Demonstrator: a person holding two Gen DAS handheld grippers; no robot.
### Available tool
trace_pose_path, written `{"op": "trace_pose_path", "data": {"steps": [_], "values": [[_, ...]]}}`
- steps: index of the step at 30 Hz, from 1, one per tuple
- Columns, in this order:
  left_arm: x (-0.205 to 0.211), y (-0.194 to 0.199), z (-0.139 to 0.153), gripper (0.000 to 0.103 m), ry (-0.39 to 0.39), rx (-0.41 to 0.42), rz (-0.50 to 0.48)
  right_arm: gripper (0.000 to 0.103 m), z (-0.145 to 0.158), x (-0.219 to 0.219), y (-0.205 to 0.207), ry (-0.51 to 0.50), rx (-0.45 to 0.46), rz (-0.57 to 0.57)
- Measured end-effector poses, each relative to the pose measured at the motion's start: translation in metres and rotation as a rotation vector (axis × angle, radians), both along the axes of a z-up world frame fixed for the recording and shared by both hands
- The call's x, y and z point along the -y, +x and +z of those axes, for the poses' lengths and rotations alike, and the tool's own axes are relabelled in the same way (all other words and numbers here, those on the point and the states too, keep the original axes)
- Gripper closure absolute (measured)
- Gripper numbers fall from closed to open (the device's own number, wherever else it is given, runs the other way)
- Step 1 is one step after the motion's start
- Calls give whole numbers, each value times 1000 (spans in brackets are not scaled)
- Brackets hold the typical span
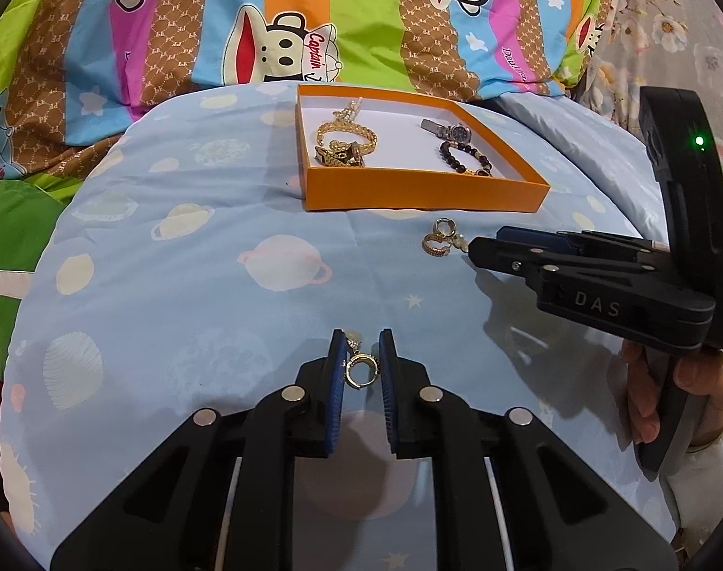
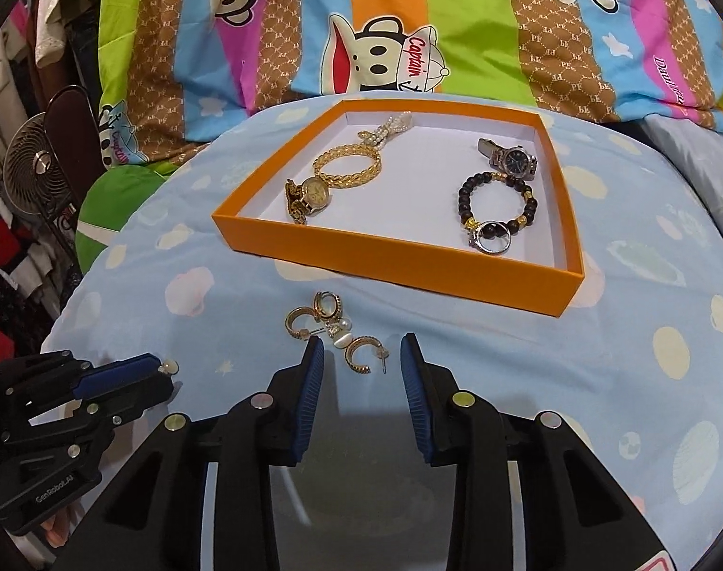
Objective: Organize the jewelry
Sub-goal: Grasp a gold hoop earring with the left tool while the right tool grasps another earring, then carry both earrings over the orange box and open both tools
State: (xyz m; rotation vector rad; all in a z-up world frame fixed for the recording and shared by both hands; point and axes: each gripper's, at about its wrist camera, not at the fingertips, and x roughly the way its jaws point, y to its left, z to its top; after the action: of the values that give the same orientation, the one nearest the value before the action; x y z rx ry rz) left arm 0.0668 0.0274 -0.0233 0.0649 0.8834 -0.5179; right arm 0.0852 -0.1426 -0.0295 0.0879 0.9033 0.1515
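Earring (image 1: pixel 359 367) hangs clenched between the left gripper (image 1: pixel 363 357) pads, straight below the orange box (image 1: pixel 423 190) on the bed.

Right gripper (image 2: pixel 361 366), released, straddles a gold half-hoop earring (image 2: pixel 359 354) lying crosswise, nearest of the loose cluster (image 2: pixel 321 319).

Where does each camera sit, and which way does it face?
Left wrist view: on the left tongs, looking forward and down at the blue bedcover; its own fingers clamp a gold earring; the right tongs and a hand show.
Right wrist view: on the right tongs, facing loose earrings; the left tongs show.
Shared: the orange box and the striped cartoon bedding behind.
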Motion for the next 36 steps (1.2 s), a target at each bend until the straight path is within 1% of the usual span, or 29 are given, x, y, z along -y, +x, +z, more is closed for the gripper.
{"op": "trace_pose_path", "data": {"steps": [8, 10, 12, 14, 21, 22, 23, 26, 32, 36], "values": [[1, 0, -1, 90, 1, -3, 0, 72, 4, -4, 6, 12, 15, 3], [1, 0, -2, 90, 0, -5, 2, 76, 5, -10, 13, 3, 14, 12], [0, 0, -2, 90, -2, -7, 4, 86, 3, -15, 20, -11, 8, 20], [0, 0, -2, 90, -4, -8, 5, 90, 2, -19, 24, -20, 3, 26], [0, 1, -2, 90, -7, -12, 3, 91, 0, -27, 31, -31, -6, 50], [0, 1, -2, 90, -7, -12, 3, 92, 0, -26, 31, -24, -6, 52], [0, 1, -2, 90, -8, -13, 4, 100, 0, -26, 30, -20, -7, 52], [0, 1, -2, 90, -10, -13, 4, 99, 2, -24, 28, -14, 1, 43], [-2, 1, 0, 90, -29, -19, 5, 99, 19, -16, 15, 3, 56, 19], [-5, 6, 15, 90, -88, -31, -10, 99, 44, -2, 8, 14, 107, -5]]}}
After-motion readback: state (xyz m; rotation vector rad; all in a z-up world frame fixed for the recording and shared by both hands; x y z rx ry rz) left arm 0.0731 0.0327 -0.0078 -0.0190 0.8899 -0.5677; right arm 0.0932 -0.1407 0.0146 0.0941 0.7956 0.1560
